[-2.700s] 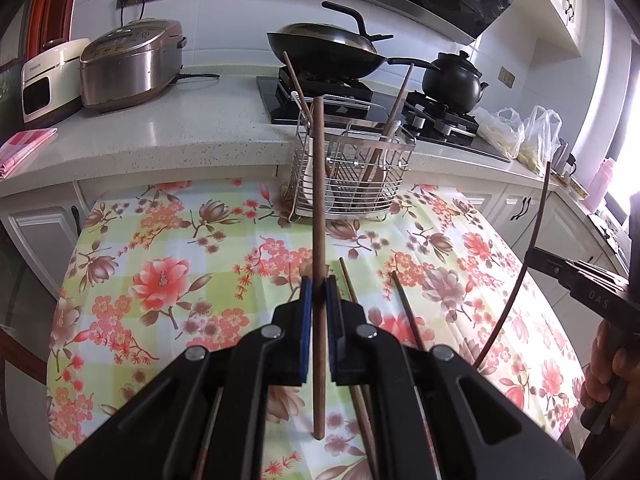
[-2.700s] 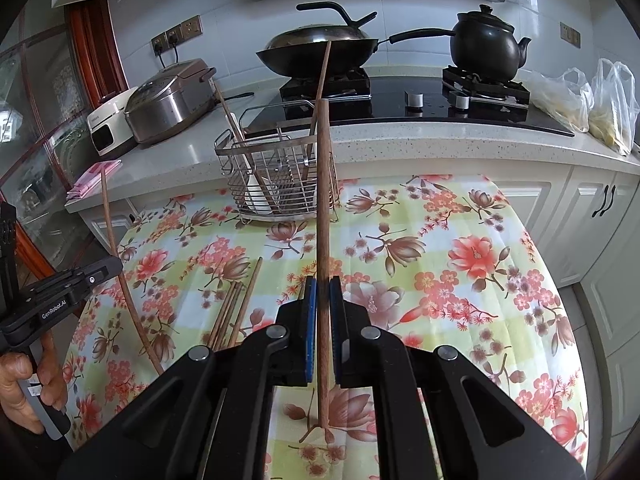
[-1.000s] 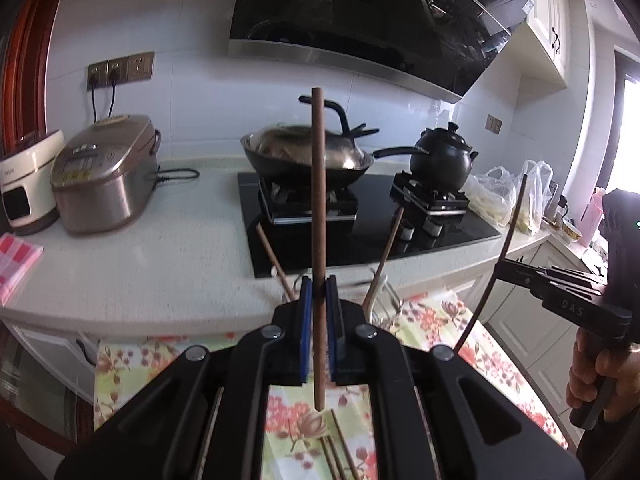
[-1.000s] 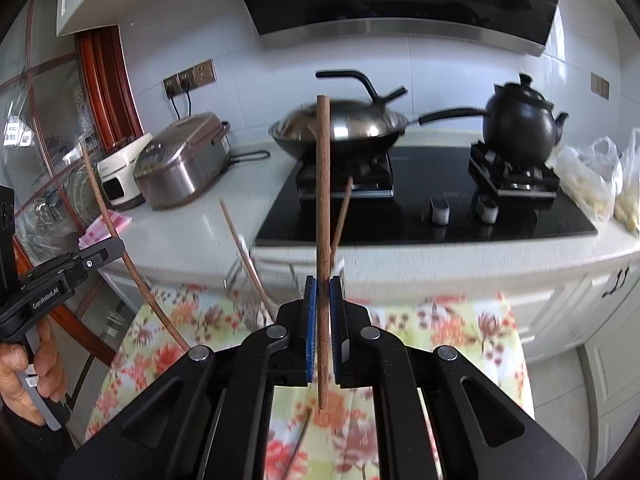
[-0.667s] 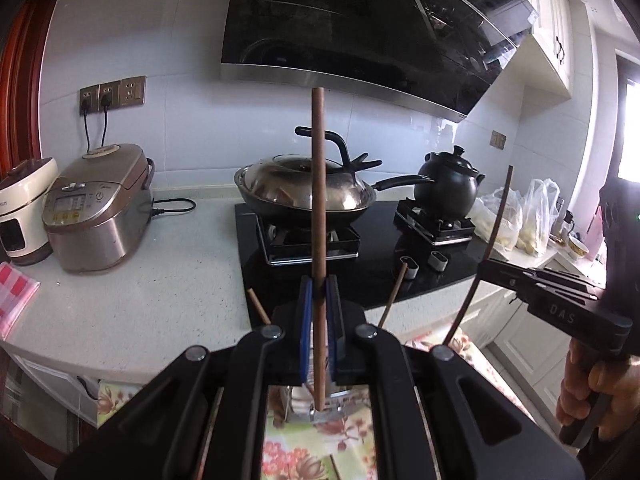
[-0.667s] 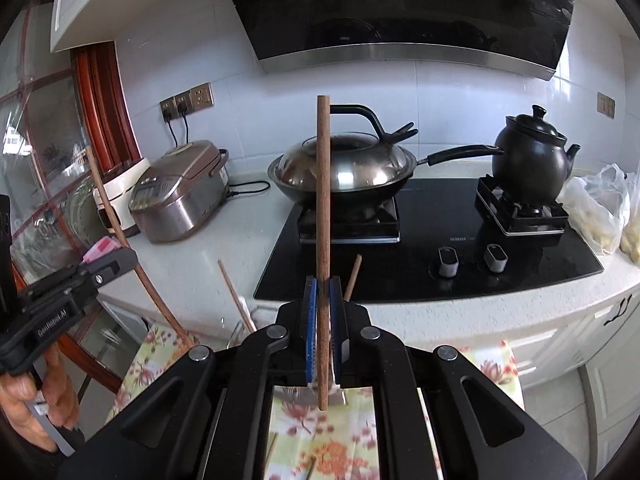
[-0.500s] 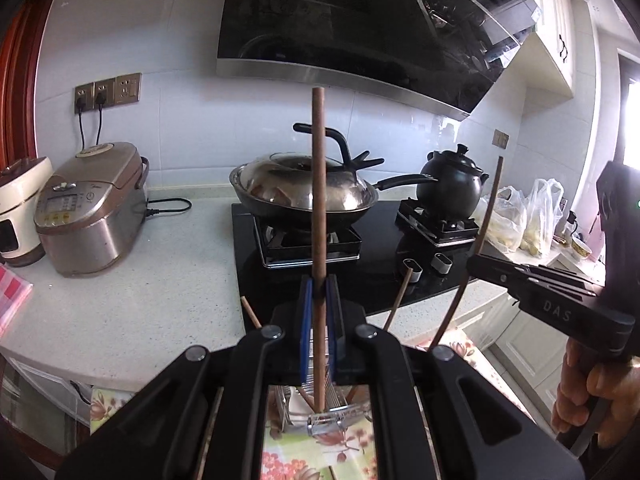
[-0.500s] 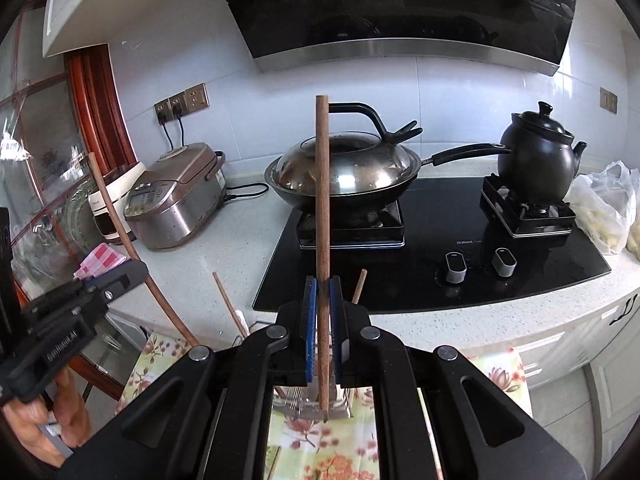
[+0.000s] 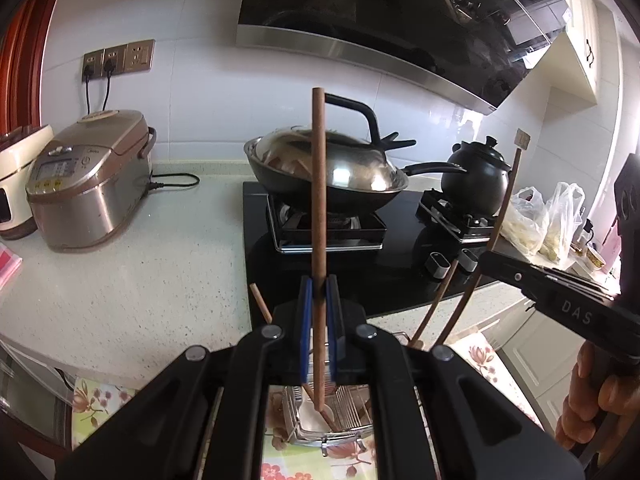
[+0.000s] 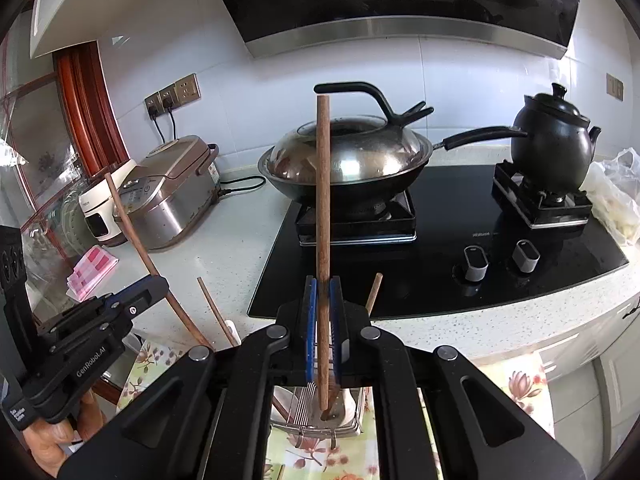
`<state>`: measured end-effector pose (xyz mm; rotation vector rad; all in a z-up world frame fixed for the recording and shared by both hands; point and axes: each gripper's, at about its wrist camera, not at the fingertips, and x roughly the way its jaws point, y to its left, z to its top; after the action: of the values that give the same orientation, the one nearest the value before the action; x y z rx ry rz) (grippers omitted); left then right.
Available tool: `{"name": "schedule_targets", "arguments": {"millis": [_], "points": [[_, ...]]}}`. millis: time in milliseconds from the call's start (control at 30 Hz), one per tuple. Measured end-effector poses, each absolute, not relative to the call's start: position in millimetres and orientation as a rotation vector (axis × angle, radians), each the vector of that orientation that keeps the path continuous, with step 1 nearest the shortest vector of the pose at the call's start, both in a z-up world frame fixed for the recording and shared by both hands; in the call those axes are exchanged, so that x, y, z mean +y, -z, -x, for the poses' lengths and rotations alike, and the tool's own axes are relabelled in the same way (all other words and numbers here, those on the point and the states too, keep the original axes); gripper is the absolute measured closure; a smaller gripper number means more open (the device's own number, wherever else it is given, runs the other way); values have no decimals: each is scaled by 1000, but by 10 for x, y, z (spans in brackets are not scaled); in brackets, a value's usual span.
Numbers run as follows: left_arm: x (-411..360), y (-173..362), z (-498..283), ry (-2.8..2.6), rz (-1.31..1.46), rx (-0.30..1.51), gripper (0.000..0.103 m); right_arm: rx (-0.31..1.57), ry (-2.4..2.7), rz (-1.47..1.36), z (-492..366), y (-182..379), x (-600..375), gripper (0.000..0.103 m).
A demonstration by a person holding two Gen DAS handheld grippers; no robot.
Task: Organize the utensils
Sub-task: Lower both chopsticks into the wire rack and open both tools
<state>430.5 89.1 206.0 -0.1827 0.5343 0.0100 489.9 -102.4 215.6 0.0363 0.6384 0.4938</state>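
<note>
Each chopstick (image 9: pixel 319 216) (image 10: pixel 322 216) stands upright, clamped in our closed jaws, tips just inside the wire rack (image 9: pixel 328 426) below. Left gripper (image 9: pixel 319 300), right gripper (image 10: pixel 322 300). Two sticks already racked; ours not yet released.

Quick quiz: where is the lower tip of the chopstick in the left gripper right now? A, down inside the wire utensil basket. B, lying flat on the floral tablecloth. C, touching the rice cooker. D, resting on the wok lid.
A: the left gripper holds its chopstick upright, and the lower tip sits inside the wire utensil basket below.
</note>
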Motion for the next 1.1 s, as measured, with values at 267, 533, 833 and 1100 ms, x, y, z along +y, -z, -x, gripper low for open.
{"name": "schedule_targets", "arguments": {"millis": [267,533,833,1100], "points": [[860,-1848,-4353,-12,190,554,96,660,-480,-29,-4945,-1833,-967,96],[818,-1589,-4407,-13,205,593,96,710,-469,-40,-4953,-1521,-966,96],[847,-1336,-4412,-17,242,631,96,743,-471,-42,-4948,-1346,-970,96],[859,-1169,-4436,-16,274,663,96,770,-465,-40,-4956,-1232,-963,96]]}}
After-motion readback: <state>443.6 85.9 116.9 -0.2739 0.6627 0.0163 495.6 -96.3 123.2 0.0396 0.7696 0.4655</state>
